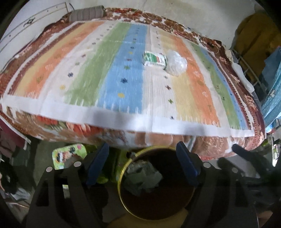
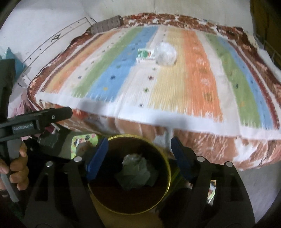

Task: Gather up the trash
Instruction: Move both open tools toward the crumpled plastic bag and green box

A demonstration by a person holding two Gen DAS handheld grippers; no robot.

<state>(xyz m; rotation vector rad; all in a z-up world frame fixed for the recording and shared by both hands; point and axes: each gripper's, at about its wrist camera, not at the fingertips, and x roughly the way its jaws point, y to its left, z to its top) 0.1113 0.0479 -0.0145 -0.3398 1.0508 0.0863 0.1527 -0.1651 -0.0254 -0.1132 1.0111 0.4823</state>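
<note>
A dark round bin with a gold rim stands on the floor below the bed's front edge, with crumpled pale trash inside. On the striped cloth lie a green-and-white carton and, touching its right side, a crumpled clear plastic bag. My left gripper is open and empty above the bin. My right gripper is open and empty above the bin too. The left gripper's body shows at the left of the right wrist view.
The bed carries a striped cloth over a brown floral blanket. A grey rolled item lies at the far edge. A green cartoon-printed item sits left of the bin. Blue and yellow fabrics hang at right.
</note>
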